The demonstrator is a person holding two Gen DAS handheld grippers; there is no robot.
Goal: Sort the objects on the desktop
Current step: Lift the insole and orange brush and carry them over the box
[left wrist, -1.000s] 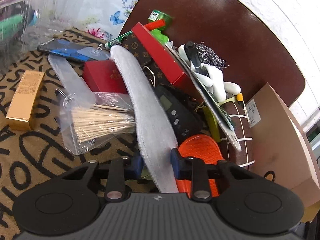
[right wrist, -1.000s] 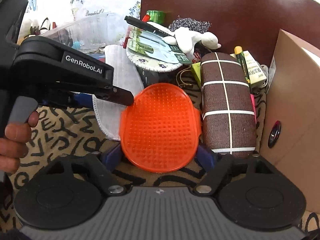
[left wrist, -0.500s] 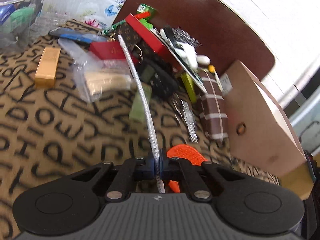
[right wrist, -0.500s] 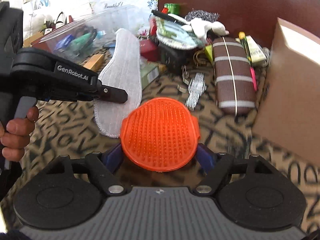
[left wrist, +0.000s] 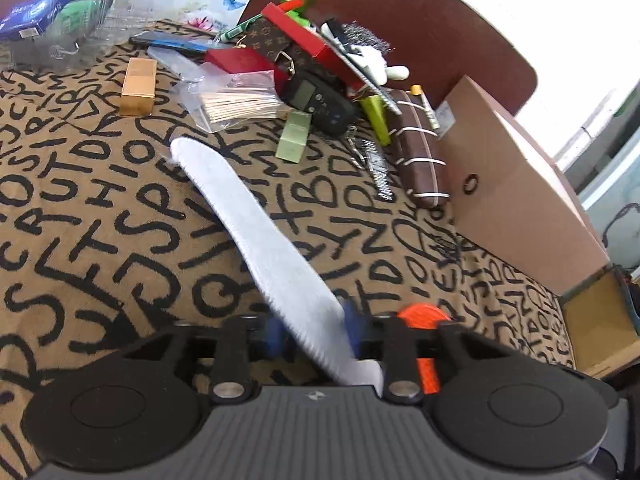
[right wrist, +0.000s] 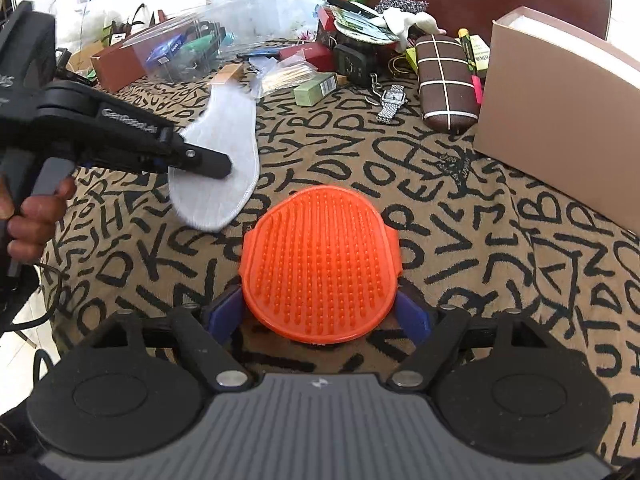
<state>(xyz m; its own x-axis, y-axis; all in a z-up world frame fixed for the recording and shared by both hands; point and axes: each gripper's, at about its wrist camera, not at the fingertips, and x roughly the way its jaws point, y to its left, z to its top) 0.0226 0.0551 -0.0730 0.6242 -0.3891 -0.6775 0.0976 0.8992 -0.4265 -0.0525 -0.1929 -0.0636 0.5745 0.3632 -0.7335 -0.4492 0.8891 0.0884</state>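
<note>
Both hand-held grippers pulled back from the clutter, left (left wrist: pixel 312 336) just opening around the white insole (left wrist: pixel 256 236), right (right wrist: pixel 318 312) widening beside the orange brush (right wrist: pixel 320 268).

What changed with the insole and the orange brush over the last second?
Both were pulled out of the clutter pile onto open cloth. The left gripper clamped the white insole, and its jaws have just been opening around it. The right gripper's jaws widened beside the orange brush. The pile and cardboard box stayed put.
</note>
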